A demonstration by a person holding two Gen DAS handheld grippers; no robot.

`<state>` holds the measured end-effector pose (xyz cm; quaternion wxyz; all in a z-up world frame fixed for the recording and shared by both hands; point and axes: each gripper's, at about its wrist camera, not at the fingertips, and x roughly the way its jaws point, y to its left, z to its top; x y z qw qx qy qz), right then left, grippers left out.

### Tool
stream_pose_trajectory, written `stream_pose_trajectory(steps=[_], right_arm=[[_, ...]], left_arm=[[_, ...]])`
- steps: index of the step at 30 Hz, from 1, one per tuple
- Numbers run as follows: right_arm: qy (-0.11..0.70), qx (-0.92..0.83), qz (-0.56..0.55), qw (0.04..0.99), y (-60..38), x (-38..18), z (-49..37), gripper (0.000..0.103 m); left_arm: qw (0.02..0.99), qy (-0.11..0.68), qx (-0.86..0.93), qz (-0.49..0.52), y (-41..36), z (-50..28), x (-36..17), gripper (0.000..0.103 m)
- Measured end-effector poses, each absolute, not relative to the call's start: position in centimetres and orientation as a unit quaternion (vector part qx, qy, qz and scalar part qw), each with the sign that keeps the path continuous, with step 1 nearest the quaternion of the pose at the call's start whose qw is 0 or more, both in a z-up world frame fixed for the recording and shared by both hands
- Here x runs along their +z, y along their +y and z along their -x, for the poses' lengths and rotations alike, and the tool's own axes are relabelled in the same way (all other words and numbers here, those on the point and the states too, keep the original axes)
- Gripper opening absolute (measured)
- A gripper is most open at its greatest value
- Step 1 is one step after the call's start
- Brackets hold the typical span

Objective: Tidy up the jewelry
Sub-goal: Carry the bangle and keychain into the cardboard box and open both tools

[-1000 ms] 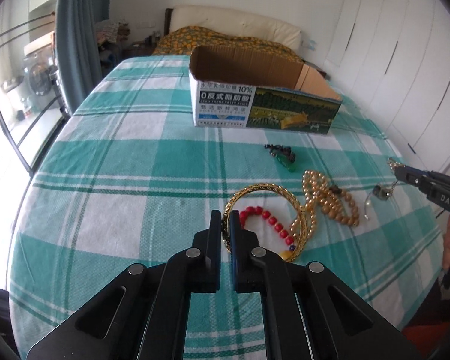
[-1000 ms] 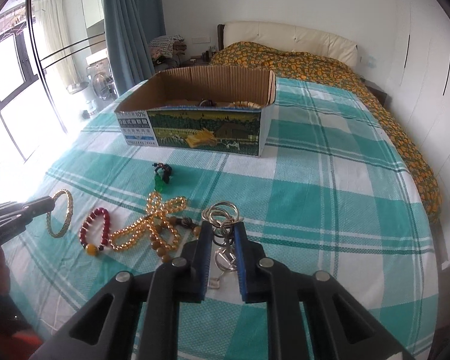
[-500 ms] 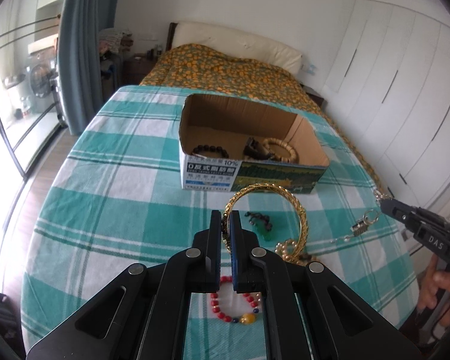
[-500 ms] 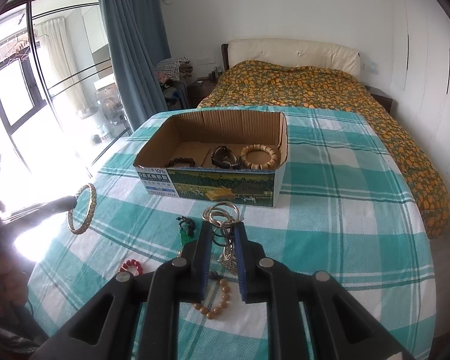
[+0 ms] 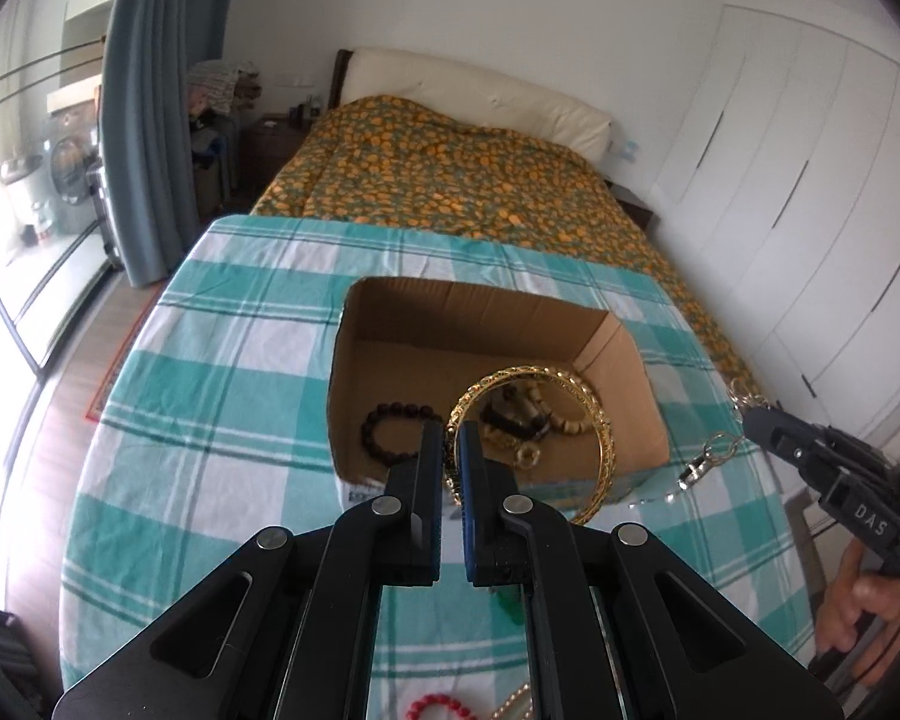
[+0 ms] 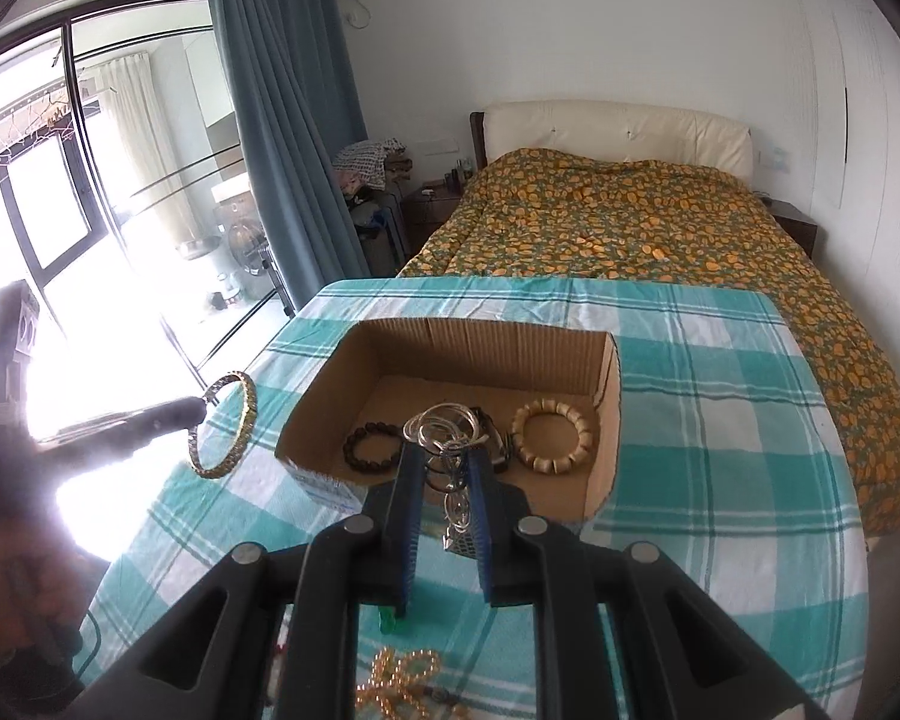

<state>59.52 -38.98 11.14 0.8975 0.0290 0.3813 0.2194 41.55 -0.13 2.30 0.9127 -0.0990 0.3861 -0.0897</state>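
My left gripper (image 5: pixel 450 438) is shut on a gold bangle (image 5: pixel 594 420) and holds it in the air over the near wall of the open cardboard box (image 5: pixel 480 306). My right gripper (image 6: pixel 444 462) is shut on a bunch of silver key rings (image 6: pixel 444 426), also raised above the box (image 6: pixel 486 330) front. The box holds a dark bead bracelet (image 6: pixel 369 450), a tan wooden bracelet (image 6: pixel 552 432) and a dark item. The bangle also shows in the right wrist view (image 6: pixel 225 426), and the right gripper with its hanging clip in the left wrist view (image 5: pixel 750 420).
The box stands on a table with a teal and white checked cloth (image 5: pixel 222 372). A red bead bracelet (image 5: pixel 438 708), yellow beads (image 6: pixel 402 678) and a green pendant (image 6: pixel 387 624) lie near the front edge. A bed (image 6: pixel 630 222) is behind the table, windows at left.
Both grippers have risen and moved forward toward the box with their items. The box now sits right under them and the loose jewelry has dropped below the fingers.
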Motion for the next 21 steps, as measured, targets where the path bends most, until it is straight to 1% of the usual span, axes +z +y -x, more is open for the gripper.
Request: stream_pose_trajectory(steps=[5,9,16,18,19,21], right_arm=[[0.398,0.216,-0.031,0.891,-37.4,10.7,-65.1,0.015],[0.430,0.211,-0.042,0.877,-36.6,9.0,-68.7,0.015],[0.465,0.188,-0.037,0.864,-36.4,6.0,-71.6,0.015],[0.472,0.182,-0.035,0.862,-36.4,5.3,-71.8,0.018],[0.475,0.177,-0.036,0.861,-36.4,5.0,-71.8,0.018],[0.477,0.168,-0.040,0.862,-36.7,4.8,-71.7,0.032]], left_arm=[[0.902,0.413,-0.084,0.088,-1.0,-47.0,0.9,0.003],[0.898,0.430,-0.070,0.064,-1.7,-49.8,-0.1,0.003],[0.893,0.446,-0.051,0.046,-2.4,-51.5,-1.3,0.005],[0.892,0.448,-0.046,0.040,-2.6,-51.6,-1.5,0.006],[0.892,0.449,-0.041,0.037,-2.7,-51.6,-1.6,0.007],[0.892,0.449,-0.033,0.035,-2.7,-51.5,-1.7,0.027]])
